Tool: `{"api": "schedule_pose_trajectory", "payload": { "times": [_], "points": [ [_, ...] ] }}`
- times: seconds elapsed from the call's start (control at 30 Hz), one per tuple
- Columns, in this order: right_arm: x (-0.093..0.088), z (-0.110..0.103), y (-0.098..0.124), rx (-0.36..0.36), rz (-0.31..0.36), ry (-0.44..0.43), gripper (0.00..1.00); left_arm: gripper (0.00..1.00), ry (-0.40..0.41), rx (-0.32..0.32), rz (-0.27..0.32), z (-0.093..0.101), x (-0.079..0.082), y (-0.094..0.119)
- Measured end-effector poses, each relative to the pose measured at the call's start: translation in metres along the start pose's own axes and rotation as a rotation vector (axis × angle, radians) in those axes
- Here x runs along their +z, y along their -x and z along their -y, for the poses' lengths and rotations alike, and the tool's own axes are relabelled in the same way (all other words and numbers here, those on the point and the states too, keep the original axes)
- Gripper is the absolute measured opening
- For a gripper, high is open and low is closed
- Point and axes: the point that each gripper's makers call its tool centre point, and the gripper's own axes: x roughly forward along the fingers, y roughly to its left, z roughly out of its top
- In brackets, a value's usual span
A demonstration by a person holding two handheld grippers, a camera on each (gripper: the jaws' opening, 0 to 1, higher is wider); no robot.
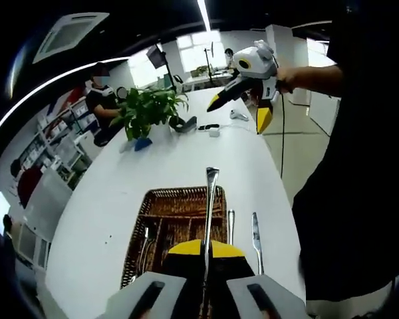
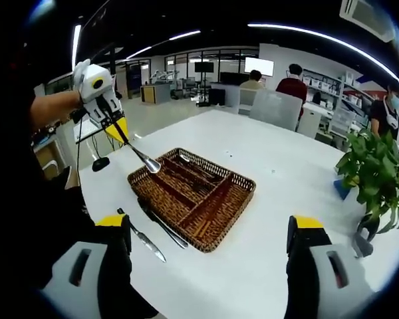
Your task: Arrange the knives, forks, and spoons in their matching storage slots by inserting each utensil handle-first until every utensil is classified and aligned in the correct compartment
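A brown wicker cutlery tray [image 1: 181,193] [image 2: 243,183] with long slots lies on the white table. My left gripper [image 1: 203,251] [image 2: 119,132] is shut on a metal spoon [image 1: 210,199] [image 2: 143,159], held by its handle, and the spoon's far end hangs just over the tray's edge. Beside the tray, a knife [image 1: 256,238] [image 2: 147,244] and a second slim utensil [image 1: 231,224] [image 2: 165,229] lie on the table. A few utensils [image 1: 146,246] rest in one slot. My right gripper [image 1: 243,111] [image 2: 210,224] hangs open above the table, away from the tray, with nothing between its jaws.
A potted green plant [image 1: 149,109] [image 2: 376,174] stands on the table beyond the tray, with small dark items [image 1: 208,127] near it. People sit at the table's far side and at desks behind. The table edge runs close beside the loose utensils, and the person's dark clothes are next to it.
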Motion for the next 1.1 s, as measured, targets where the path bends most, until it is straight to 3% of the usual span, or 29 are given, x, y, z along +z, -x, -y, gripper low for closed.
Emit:
{"api": "schedule_pose_trajectory", "payload": {
  "times": [0.43, 0.73, 1.1],
  "points": [
    [-0.006, -0.003, -0.004, 0.004, -0.018, -0.003, 0.99, 0.0, -0.005, 0.072, 0.003, -0.05, -0.002, 0.005],
    [-0.006, -0.001, -0.005, 0.019, -0.02, 0.0, 0.99, 0.0, -0.027, 0.107, -0.019, -0.072, -0.003, 0.008],
    [-0.002, 0.003, -0.006, 0.024, -0.021, 0.011, 0.99, 0.0, -0.035, 0.141, -0.004, -0.093, 0.006, 0.022]
  ]
}}
